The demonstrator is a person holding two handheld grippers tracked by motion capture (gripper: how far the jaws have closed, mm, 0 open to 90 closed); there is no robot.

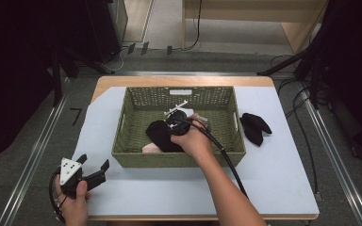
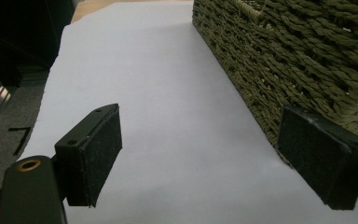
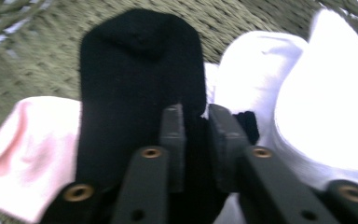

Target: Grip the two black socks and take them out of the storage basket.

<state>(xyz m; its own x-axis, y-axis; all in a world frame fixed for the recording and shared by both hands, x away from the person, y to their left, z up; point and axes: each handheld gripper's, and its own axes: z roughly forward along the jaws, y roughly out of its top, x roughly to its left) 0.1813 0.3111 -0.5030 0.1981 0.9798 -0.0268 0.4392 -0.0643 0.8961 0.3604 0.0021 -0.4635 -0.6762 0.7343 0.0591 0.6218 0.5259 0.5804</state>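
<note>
Table under a pale sheet is the largest thing we see, and on it stands a green woven basket, whose side wall also runs along the right of the left gripper view. Inside the basket we find a black sock lying on a pink sock; from the right gripper view the black sock lies between the pink sock and white socks. Outside the basket, just beside its right wall, we see a second black sock on the sheet. Our right gripper reaches down into the basket, and its jaws stand narrow, pinched on a fold of the black sock. Our left gripper rests at the near left corner of the table, near the basket's outer wall, its jaws spread wide over bare sheet.
</note>
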